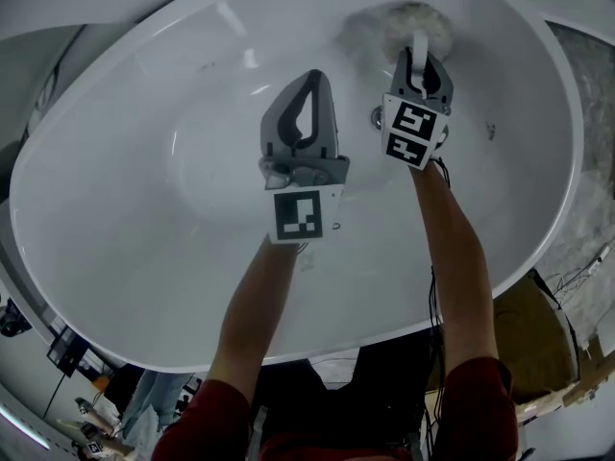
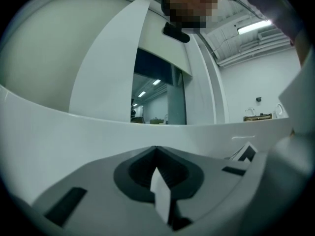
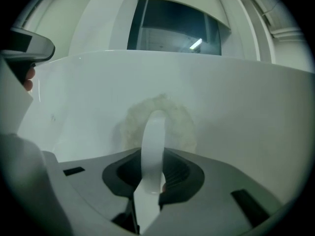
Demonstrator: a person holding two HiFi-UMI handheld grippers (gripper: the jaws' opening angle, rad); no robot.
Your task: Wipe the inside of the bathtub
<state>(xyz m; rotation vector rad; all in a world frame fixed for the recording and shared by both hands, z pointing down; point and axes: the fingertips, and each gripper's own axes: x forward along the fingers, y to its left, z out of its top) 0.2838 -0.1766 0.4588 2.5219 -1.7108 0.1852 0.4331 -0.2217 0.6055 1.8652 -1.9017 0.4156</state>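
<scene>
The white oval bathtub (image 1: pixel 115 171) fills the head view. My right gripper (image 1: pixel 420 58) reaches to the far inner wall and is shut on the white handle (image 1: pixel 419 44) of a fluffy round scrubbing pad (image 1: pixel 413 19), which presses against the wall. In the right gripper view the handle (image 3: pixel 154 136) stands upright between the jaws of that gripper (image 3: pixel 152 157), with the pad (image 3: pixel 183 127) flat on the tub wall (image 3: pixel 246 112). My left gripper (image 1: pixel 312 83) hovers over the tub's middle, shut and empty; its jaws (image 2: pixel 156 150) meet at their tips, facing the tub wall (image 2: pixel 69 141).
A speckled stone surface (image 1: pixel 594 161) borders the tub on the right. A brown cardboard box (image 1: pixel 530 327) and loose cables (image 1: pixel 581 272) lie at the lower right. Another person's legs (image 1: pixel 144 401) stand at the lower left.
</scene>
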